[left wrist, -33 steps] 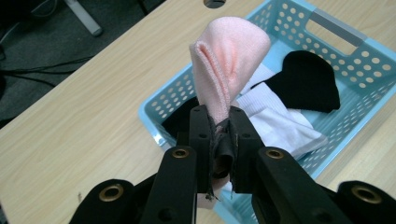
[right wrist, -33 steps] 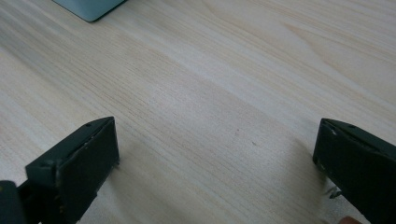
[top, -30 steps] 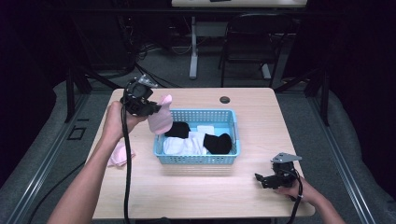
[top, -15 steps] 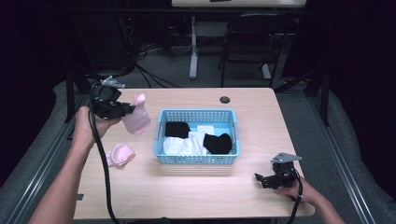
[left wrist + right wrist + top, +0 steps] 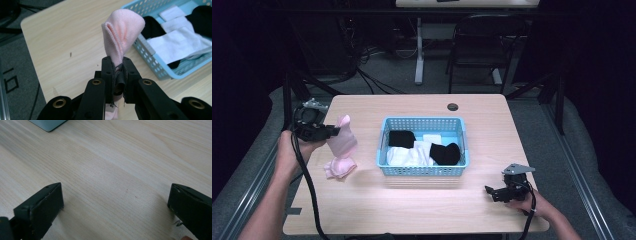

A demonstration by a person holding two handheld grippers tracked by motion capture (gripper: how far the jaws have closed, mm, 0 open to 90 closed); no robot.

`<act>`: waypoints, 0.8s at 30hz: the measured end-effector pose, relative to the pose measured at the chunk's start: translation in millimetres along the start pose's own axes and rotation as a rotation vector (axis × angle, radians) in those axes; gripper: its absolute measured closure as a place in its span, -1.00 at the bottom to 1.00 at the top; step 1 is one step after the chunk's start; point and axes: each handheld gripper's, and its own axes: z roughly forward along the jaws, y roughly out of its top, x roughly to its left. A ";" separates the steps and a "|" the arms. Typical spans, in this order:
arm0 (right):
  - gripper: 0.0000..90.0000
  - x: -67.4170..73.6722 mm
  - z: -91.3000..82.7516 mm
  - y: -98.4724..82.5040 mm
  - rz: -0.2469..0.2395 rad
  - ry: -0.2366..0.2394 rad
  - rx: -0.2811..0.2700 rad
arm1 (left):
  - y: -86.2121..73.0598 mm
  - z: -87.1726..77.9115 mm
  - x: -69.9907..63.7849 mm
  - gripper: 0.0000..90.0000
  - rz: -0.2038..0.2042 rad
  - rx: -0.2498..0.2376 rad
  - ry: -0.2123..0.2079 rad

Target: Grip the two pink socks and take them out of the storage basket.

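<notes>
Over the pale wooden bench (image 5: 412,200), the left gripper (image 5: 333,132) pinches a soft pink sock (image 5: 342,142) above another pink sock (image 5: 340,167), beside the blue perforated plastic basket (image 5: 424,171); its thin grip could slip, while the right gripper (image 5: 497,192) rests with jaws spread, holding nothing.

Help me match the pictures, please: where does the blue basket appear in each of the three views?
High view: the blue basket sits mid-table, right of the held pink sock.
Left gripper view: the basket is at upper right, behind the sock pinched in the left gripper.
Right gripper view: just a corner at the top left edge.
Shared landmark: the light wooden table.
</notes>
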 end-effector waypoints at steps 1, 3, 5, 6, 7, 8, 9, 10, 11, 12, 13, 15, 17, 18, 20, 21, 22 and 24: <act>-1.00 0.0 0.0 0.0 0.000 0.000 0.000 | -7.7 5.5 2.2 0.83 -0.013 0.010 -0.001; -1.00 0.0 0.0 0.0 0.000 0.000 0.000 | -16.8 13.8 4.3 0.83 -0.031 0.025 -0.003; -1.00 0.0 0.0 0.0 0.000 0.000 0.000 | -20.3 17.2 5.3 0.83 -0.035 0.030 -0.004; -1.00 0.0 0.0 0.0 0.000 -0.001 0.000 | -23.4 20.5 5.9 0.83 -0.042 0.036 -0.002; -1.00 0.0 0.0 0.0 0.000 0.000 0.000 | -28.7 27.5 7.2 0.83 -0.045 0.053 0.004; -1.00 0.0 0.0 0.0 0.000 0.000 0.000 | -30.6 30.6 7.4 0.83 -0.051 0.058 0.004; -1.00 0.1 0.1 0.0 0.001 0.002 -0.001 | -33.8 35.7 8.4 0.83 -0.057 0.065 0.004; -1.00 0.1 0.1 0.0 0.001 0.002 -0.001 | -33.8 35.7 8.4 0.82 -0.057 0.065 0.004; -1.00 0.0 0.0 0.0 0.000 0.000 0.000 | -36.8 41.2 9.4 0.82 -0.073 0.070 -0.007; -1.00 0.0 0.0 0.0 0.000 0.000 0.000 | -38.7 44.6 10.1 0.82 -0.085 0.071 -0.016; -1.00 0.0 0.0 0.0 0.000 0.000 0.000 | -41.1 49.5 10.5 0.82 -0.097 0.075 -0.024; -1.00 0.0 0.0 0.0 0.000 0.000 0.000 | -45.2 58.8 11.0 0.81 -0.106 0.096 -0.023; -1.00 0.0 0.0 0.0 0.000 -0.001 0.000 | -49.1 67.2 12.1 0.81 -0.124 0.102 -0.023; -1.00 0.0 0.0 0.0 0.000 0.000 0.000 | -51.1 72.0 13.0 0.81 -0.127 0.111 -0.013; -1.00 0.0 0.0 0.0 0.000 0.000 0.000 | -53.6 78.3 13.8 0.75 -0.130 0.124 0.009; -1.00 0.0 0.0 0.0 0.000 0.000 0.000 | -55.4 81.8 15.2 0.63 -0.139 0.134 0.026; -1.00 0.0 0.0 0.0 0.000 0.000 0.000 | -57.9 83.5 18.2 0.52 -0.178 0.140 0.050; -1.00 0.0 0.0 0.0 0.000 0.000 0.000 | -59.3 82.5 19.3 0.08 -0.205 0.132 0.067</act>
